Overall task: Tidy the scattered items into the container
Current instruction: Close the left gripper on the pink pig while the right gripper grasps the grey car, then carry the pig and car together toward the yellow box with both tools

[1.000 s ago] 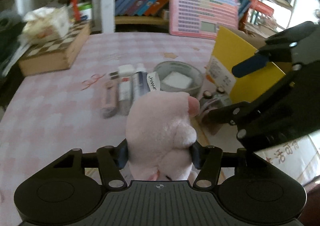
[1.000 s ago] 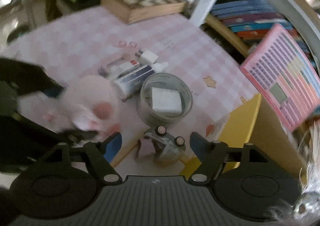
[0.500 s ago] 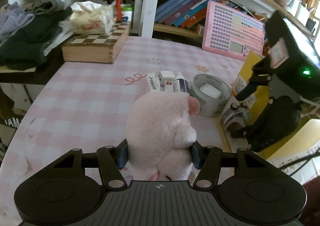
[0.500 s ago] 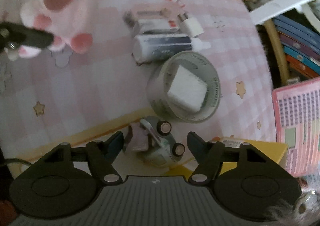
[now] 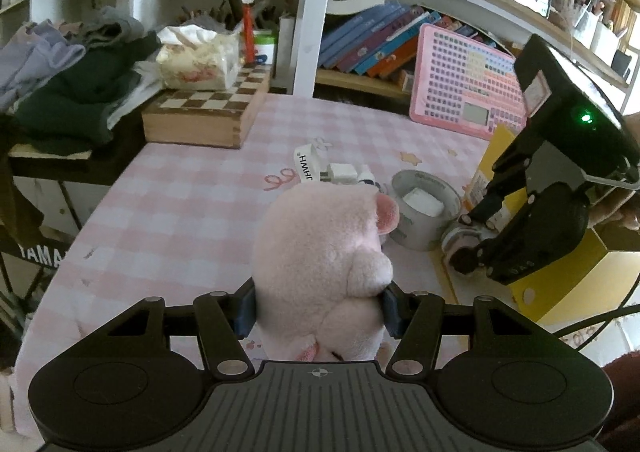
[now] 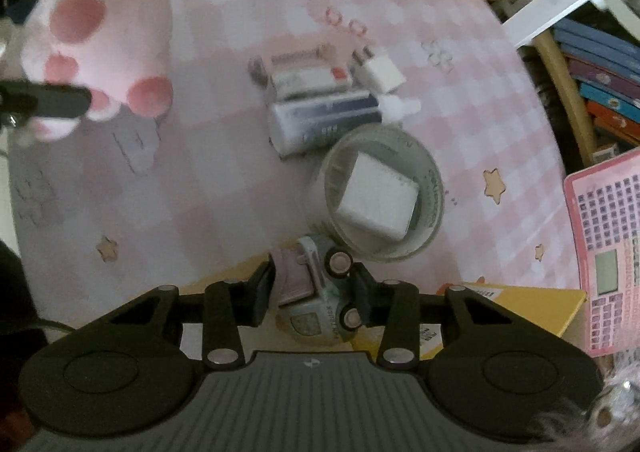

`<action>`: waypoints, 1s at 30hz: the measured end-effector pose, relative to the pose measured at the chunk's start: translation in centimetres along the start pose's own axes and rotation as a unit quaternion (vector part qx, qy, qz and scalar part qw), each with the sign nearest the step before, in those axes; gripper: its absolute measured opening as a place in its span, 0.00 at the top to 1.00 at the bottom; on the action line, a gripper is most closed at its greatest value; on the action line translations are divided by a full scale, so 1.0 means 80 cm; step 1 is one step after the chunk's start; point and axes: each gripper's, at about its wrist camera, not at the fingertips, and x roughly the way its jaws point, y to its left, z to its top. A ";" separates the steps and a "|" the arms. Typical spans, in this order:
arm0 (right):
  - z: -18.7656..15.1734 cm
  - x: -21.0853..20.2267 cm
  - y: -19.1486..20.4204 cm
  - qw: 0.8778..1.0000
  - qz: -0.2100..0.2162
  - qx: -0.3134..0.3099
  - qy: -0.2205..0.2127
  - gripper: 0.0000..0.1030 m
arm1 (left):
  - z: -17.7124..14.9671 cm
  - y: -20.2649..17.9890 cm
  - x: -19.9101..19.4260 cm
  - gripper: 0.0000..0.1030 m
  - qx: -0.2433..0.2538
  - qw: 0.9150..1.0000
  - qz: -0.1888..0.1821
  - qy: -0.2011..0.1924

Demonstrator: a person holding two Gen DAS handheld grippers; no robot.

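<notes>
My left gripper (image 5: pixel 320 310) is shut on a pink plush pig (image 5: pixel 324 264) and holds it above the pink checked table; the pig also shows in the right wrist view (image 6: pixel 100 51). My right gripper (image 6: pixel 314 292) is shut on a pale green toy truck (image 6: pixel 320 304) lying on its side at the edge of the yellow box (image 6: pixel 532 312). The right gripper and truck show in the left wrist view (image 5: pixel 472 252). A grey tape roll (image 6: pixel 384 199) holds a white block. A dark tube (image 6: pixel 328 119), a small box and a white charger (image 6: pixel 380 71) lie behind it.
The yellow box (image 5: pixel 560 280) stands at the table's right edge. A wooden chessboard box (image 5: pixel 204 111) with a tissue pack sits at the back left. A pink toy keyboard (image 5: pixel 468 95) leans against the bookshelf. Clothes (image 5: pixel 64 83) are piled at the left.
My right gripper has closed in on the toy truck and its fingers now clamp it. My left gripper has drawn back and up with the pig.
</notes>
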 end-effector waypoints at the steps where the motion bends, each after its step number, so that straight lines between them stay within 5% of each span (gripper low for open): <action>1: -0.001 -0.007 0.002 1.000 0.005 0.011 -0.013 0.62 | 0.001 0.000 -0.003 0.44 0.000 1.000 0.000 -0.002; 9: -0.004 -0.055 0.017 0.989 0.027 0.104 -0.101 0.62 | 0.001 0.000 -0.023 0.44 0.009 1.000 -0.010 -0.009; 16: -0.023 -0.098 0.056 0.976 -0.012 0.119 -0.183 0.62 | 0.000 0.003 -0.056 0.44 0.006 1.000 -0.024 -0.019; 23: -0.065 -0.137 0.079 0.947 -0.026 0.215 -0.239 0.62 | -0.003 -0.002 -0.097 0.44 0.004 0.998 -0.047 -0.036; 30: -0.118 -0.160 0.119 0.922 -0.020 0.294 -0.250 0.62 | -0.019 -0.016 -0.132 0.44 0.022 0.996 -0.078 -0.037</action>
